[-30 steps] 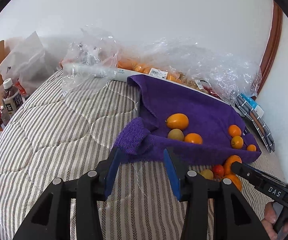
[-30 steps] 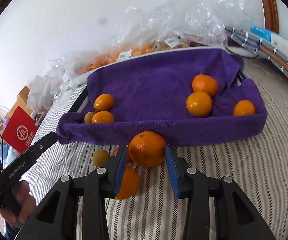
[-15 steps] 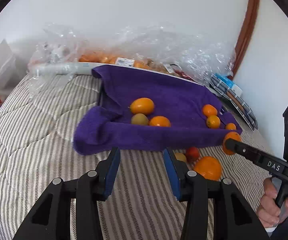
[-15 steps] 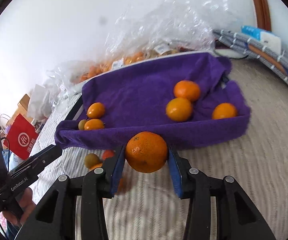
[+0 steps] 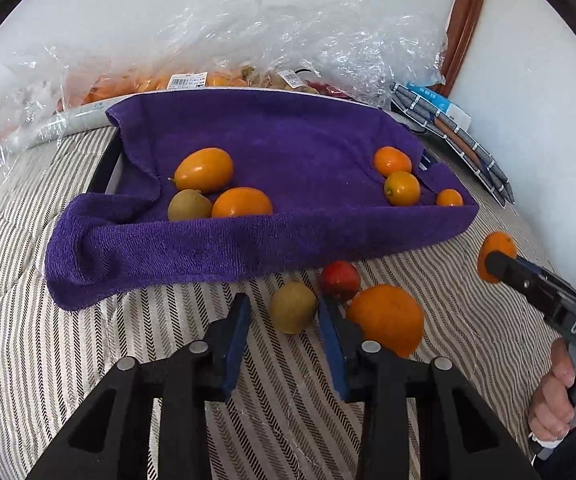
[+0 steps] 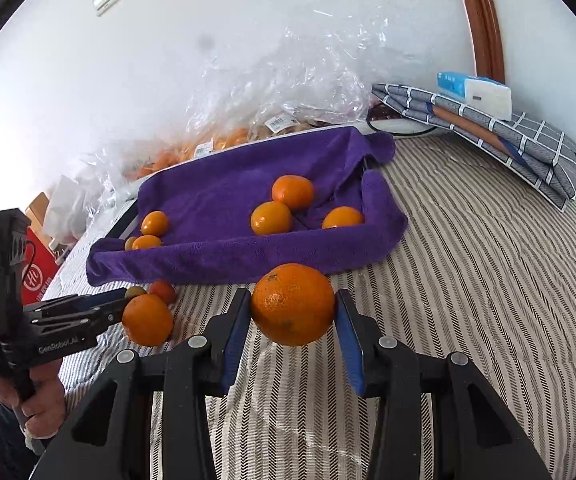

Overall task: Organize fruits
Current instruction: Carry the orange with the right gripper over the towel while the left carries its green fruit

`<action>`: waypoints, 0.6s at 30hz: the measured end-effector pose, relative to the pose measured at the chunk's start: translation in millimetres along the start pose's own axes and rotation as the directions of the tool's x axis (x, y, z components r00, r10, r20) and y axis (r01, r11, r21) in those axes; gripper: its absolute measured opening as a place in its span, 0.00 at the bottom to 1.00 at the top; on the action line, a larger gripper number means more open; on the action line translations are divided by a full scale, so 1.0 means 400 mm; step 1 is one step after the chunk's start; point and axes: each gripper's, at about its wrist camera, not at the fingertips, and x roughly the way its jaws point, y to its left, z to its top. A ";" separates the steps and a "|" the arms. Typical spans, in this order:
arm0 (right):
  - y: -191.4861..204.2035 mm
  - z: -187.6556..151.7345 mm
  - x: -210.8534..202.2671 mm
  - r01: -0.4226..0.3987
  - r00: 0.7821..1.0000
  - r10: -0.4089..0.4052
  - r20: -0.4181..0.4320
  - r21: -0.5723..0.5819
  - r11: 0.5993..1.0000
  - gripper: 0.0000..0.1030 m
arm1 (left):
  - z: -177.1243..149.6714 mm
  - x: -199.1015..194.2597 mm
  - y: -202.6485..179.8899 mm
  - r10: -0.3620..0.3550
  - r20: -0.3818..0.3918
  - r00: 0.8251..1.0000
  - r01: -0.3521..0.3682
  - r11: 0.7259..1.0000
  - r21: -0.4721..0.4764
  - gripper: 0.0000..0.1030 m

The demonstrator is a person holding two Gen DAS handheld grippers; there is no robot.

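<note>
The right gripper (image 6: 292,322) has its blue pads clamped on a big orange (image 6: 292,303), held up off the striped bedcover (image 6: 467,280) just in front of the purple towel (image 6: 248,256).

The left gripper (image 5: 284,326) has just been closing its jaws, and a greenish-brown fruit (image 5: 292,306) sits between them on the bedcover, right in front of the towel's near edge. It looks tight against the right pad, but there's a visible gap on the left side, so it isn't gripped.

Next to that fruit, also in front of the towel: a small red fruit (image 5: 339,280) and another orange (image 5: 385,318), which lies just beside the left gripper's right finger.

The towel is draped over a tray, and inside it there are two clusters. At the left end are two orange fruits (image 5: 204,170) and a greenish one (image 5: 189,206) bunched together. At the right end are three small orange ones (image 5: 401,188).

Behind the towel, along the wall, are clear plastic bags (image 5: 288,40) with more fruit in them. To the right of it lies some folded checked fabric (image 6: 487,128) with a tissue pack (image 6: 475,90) on top.
</note>
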 end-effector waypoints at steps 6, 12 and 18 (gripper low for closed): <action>0.001 -0.005 0.000 -0.029 1.000 0.029 -0.009 -0.010 1.000 0.41 | -0.009 -0.014 0.018 -0.021 0.037 0.999 0.022 0.999 -0.028 0.22; -0.005 -0.006 -0.008 -0.027 1.000 0.027 0.011 0.011 1.000 0.41 | -0.014 -0.040 0.042 -0.026 0.110 0.994 0.034 0.997 -0.075 0.22; -0.005 -0.006 -0.010 -0.031 0.999 0.031 0.016 0.007 0.999 0.41 | -0.011 -0.062 0.043 -0.013 0.151 0.988 0.024 0.997 -0.072 0.22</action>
